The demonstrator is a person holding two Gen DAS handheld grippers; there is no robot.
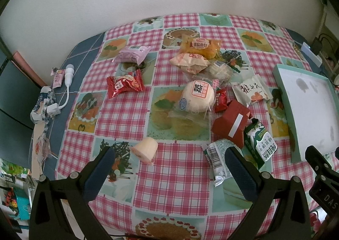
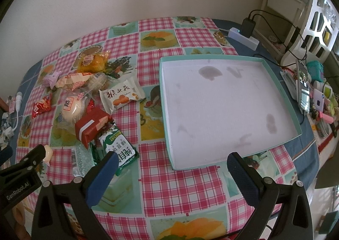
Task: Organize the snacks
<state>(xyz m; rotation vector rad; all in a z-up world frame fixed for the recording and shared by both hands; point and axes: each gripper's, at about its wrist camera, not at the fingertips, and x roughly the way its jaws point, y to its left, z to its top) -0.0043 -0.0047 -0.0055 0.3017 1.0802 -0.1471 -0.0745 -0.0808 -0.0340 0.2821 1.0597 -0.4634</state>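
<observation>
On the surface [image 2: 173, 187], both the left tool [image 1: 169, 168] and right tool [image 2: 172, 173] hung wide, empty; that crinkly biscuit pack [image 2: 118, 149] looked light and slippery, so I'd pinch its middle.

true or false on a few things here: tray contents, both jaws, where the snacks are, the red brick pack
1. The teal tray already holds snacks. False: it is empty.
2. The left gripper has its jaws open, holding nothing. True.
3. The right gripper is shut on the green biscuit pack. False: its jaws are open, the pack lies on the tablecloth.
4. The red brick pack lies outside the tray. True.
</observation>
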